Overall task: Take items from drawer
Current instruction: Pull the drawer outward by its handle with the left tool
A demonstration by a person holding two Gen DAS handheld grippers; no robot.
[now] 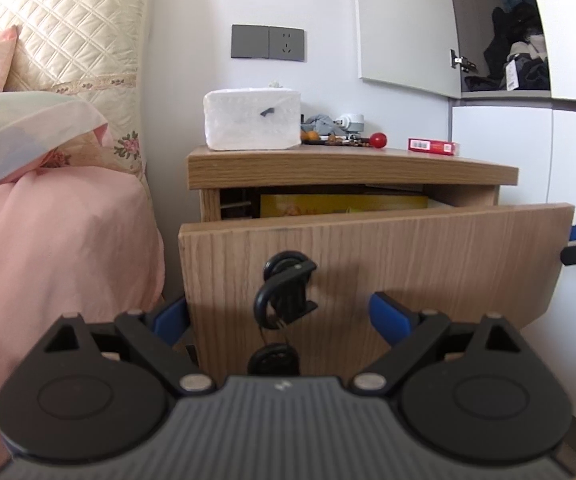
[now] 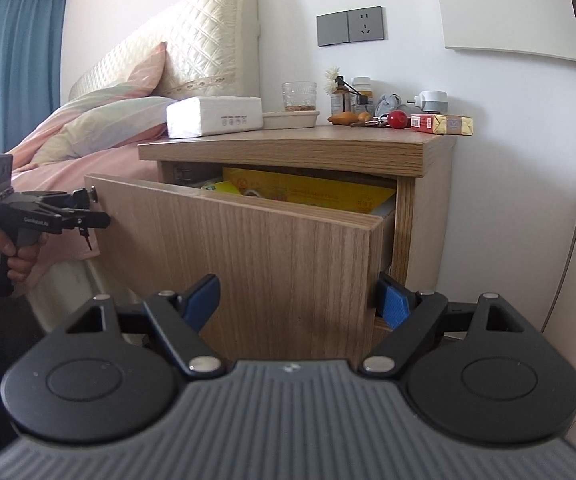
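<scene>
Perhaps "Genrobot.AI" on left gripper (image 2: 88,216)

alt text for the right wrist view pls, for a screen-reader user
The nightstand's top drawer is pulled partly open, showing a yellow packet inside, with the open right gripper low against the drawer front. At far left a hand holds the left gripper by the drawer's knob; tissues and clutter sit on top.

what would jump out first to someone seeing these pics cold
The half-open wooden drawer of the bedside cabinet fills both views, with a yellow flat package showing inside it. A bunch of keys hangs from the lock on the drawer front, right ahead of the open left claw. The open right claw straddles the drawer front's right corner.
</scene>
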